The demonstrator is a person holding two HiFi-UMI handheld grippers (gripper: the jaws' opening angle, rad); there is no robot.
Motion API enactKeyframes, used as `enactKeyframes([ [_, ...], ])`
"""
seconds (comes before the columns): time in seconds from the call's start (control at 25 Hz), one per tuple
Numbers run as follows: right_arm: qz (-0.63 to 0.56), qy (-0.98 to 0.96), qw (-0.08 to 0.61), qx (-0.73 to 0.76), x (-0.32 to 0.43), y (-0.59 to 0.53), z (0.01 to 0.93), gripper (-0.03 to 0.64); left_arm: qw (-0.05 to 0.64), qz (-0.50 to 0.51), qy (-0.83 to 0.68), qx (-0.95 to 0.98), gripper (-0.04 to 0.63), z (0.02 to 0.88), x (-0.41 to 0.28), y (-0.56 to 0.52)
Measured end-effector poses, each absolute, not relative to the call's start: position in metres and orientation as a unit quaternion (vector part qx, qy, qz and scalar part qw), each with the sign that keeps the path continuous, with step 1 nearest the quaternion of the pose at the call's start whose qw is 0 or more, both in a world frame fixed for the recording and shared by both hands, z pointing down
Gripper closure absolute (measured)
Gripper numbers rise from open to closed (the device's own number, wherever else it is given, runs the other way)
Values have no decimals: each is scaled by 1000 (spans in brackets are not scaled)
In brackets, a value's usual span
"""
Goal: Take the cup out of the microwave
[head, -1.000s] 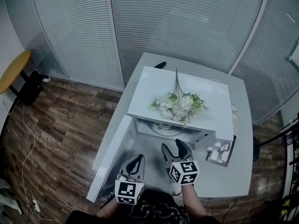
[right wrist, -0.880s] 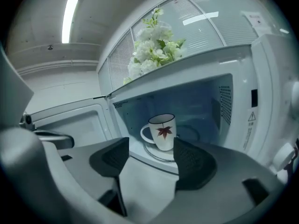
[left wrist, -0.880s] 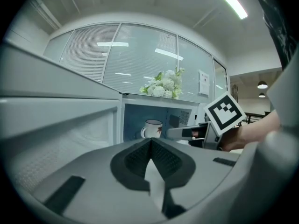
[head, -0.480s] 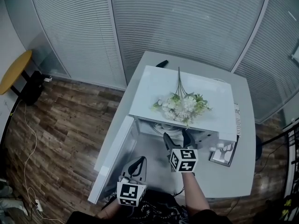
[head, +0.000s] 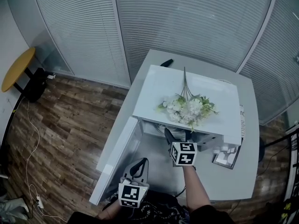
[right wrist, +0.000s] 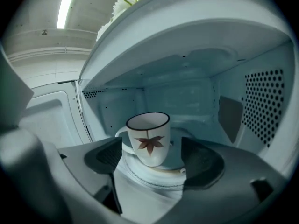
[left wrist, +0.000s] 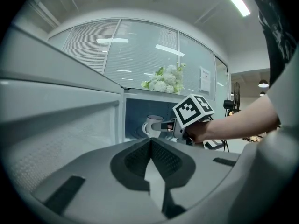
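Note:
A white cup (right wrist: 148, 139) with a dark rim and a brown leaf print stands upright on the turntable (right wrist: 154, 174) inside the open white microwave (head: 156, 90). My right gripper (right wrist: 152, 161) reaches into the cavity and its jaws are opening. The cup stands between and just beyond the pads (right wrist: 106, 155), and they do not touch it. From the head view, the right gripper (head: 177, 135) is at the oven's mouth. The left gripper view shows the cup (left wrist: 152, 123) ahead of the right gripper (left wrist: 163, 126). My left gripper (head: 138, 165) is shut and empty, low beside the open door (head: 117, 155).
White artificial flowers (head: 189, 107) lie on the microwave's top. The door (left wrist: 56, 125) swings out to the left. A small white stand (head: 226, 154) sits on the grey table (head: 245, 176) to the right of the oven. A black object (head: 166, 63) lies at the table's far edge.
My right gripper has moved forward into the microwave's opening and its jaws have spread wider. The left gripper has stayed where it was.

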State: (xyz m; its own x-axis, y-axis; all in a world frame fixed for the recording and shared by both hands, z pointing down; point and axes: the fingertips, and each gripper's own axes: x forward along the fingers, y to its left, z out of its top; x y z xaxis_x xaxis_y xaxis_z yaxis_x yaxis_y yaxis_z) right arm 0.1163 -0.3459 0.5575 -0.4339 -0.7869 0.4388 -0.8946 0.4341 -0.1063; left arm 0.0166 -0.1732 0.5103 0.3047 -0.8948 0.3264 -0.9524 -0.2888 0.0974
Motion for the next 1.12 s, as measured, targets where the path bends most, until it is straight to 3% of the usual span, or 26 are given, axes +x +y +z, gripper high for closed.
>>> enactKeyframes([
  [1.12, 169, -829, 178, 502, 97, -381, 580, 238, 150, 129, -581, 789, 589, 527, 13, -181],
])
